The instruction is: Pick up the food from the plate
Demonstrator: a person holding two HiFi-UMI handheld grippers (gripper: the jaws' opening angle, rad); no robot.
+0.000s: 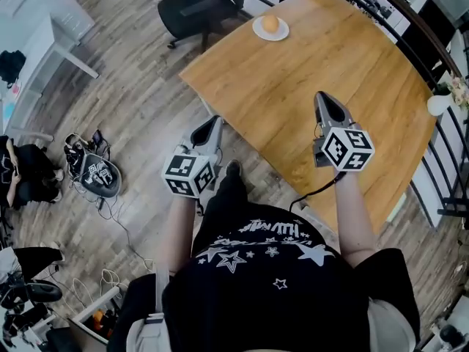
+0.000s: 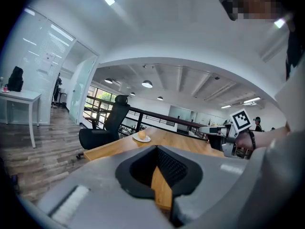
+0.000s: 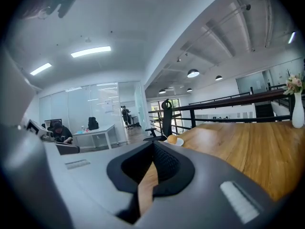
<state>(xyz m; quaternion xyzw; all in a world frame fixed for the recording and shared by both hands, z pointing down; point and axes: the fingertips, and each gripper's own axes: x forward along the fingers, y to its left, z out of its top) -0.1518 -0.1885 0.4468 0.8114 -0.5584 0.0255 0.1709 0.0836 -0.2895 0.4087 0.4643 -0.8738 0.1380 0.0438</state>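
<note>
A round orange food item (image 1: 270, 23) lies on a small white plate (image 1: 282, 32) at the far corner of the wooden table (image 1: 315, 86). Both grippers are well short of it, near the table's front side. My left gripper (image 1: 215, 121) hangs just off the table's left edge, jaws shut and empty. My right gripper (image 1: 325, 96) is over the table, also shut with nothing held. The left gripper view shows its closed jaws (image 2: 156, 148) aimed at the distant food (image 2: 141, 134). In the right gripper view the food (image 3: 172, 139) sits beyond the shut jaws (image 3: 153, 143).
A black office chair (image 1: 198, 9) stands by the table's far corner near the plate. A white vase with flowers (image 1: 440, 103) sits at the table's right edge by a railing. Bags and cables (image 1: 95, 173) lie on the floor at left, beside a white desk (image 1: 44, 28).
</note>
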